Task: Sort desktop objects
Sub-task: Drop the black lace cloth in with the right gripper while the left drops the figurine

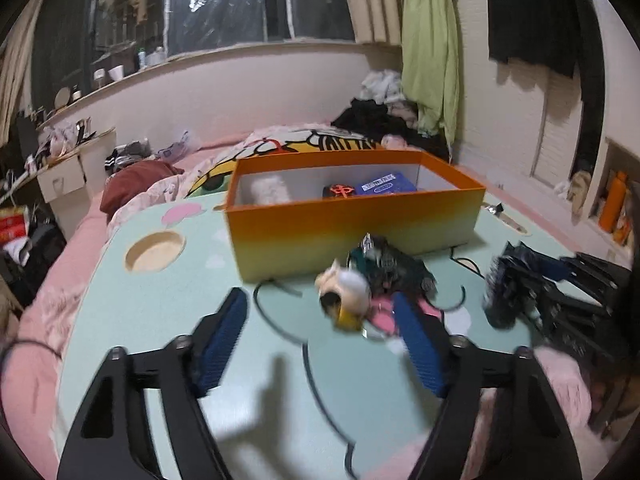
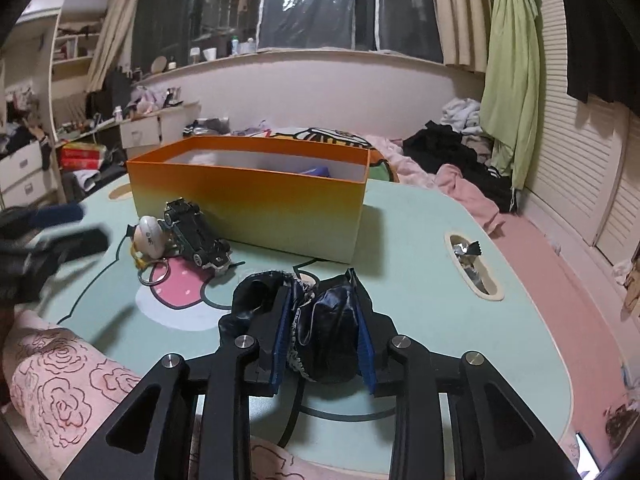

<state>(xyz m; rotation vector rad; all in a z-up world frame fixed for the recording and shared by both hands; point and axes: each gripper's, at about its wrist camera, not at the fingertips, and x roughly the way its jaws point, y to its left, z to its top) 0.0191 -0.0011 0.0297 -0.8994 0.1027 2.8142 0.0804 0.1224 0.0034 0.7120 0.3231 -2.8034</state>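
Note:
An orange box (image 1: 352, 232) stands on the mint-green table (image 1: 160, 304); it also shows in the right wrist view (image 2: 256, 204). It holds a blue packet (image 1: 386, 186), a dark item and a white fluffy thing. In front of it lie a dark toy car (image 2: 198, 236) and a cream egg-shaped keychain (image 2: 149, 237), blurred in the left wrist view (image 1: 346, 292). My left gripper (image 1: 320, 316) is open just short of the keychain. My right gripper (image 2: 322, 300) is shut on a dark blue crumpled bag (image 2: 328, 340), also in the left wrist view (image 1: 504, 288).
A round cup hole (image 1: 155, 250) sits at the table's left, a slot with a foil wrapper (image 2: 466, 250) at its right. Pink bedding, clothes and a cluttered desk surround the table. A black cable (image 1: 280, 320) lies on the tabletop.

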